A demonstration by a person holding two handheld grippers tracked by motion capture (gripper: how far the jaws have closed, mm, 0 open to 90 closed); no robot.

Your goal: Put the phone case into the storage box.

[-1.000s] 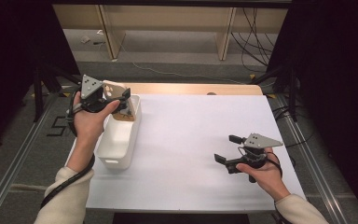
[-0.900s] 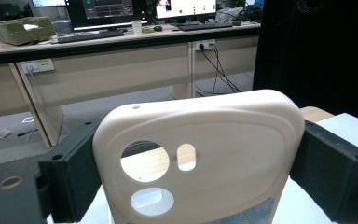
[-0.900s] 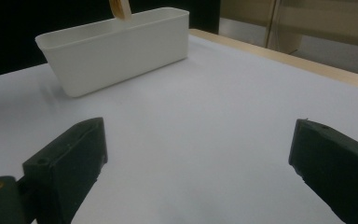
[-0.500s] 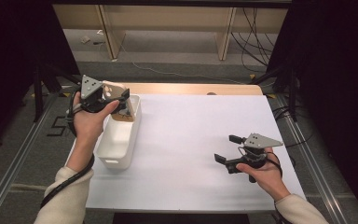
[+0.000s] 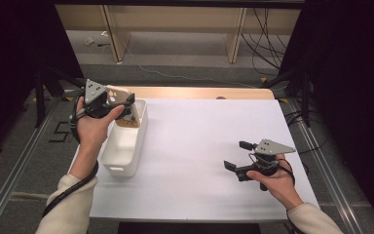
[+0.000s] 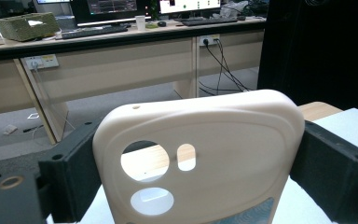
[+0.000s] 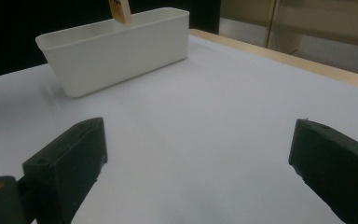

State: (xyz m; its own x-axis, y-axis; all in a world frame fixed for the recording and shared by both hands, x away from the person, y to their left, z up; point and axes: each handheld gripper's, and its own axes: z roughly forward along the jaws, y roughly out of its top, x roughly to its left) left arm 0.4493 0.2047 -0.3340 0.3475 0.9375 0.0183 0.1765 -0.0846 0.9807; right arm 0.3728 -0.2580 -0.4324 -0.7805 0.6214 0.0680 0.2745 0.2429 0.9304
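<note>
Phone case point(image 6: 200, 158), light and bendy, pinched edge-to-edge by left gripper point(image 5: 119, 105) over bin point(image 5: 124, 146) at ten o'clock; right gripper point(image 5: 241, 156) spread.

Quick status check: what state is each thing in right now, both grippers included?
Cream plastic phone case: upright, clamped between the jaws, held over the bin's far end.
White rectangular plastic bin: upright on the table, open-topped.
Left gripper: shut on the case.
Right gripper: open, nothing between its jaws, low over the white tabletop.

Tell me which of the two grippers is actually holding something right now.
The left gripper: its jaws clamp a cream phone case over the white bin. The right gripper is open, nothing between its jaws.
</note>
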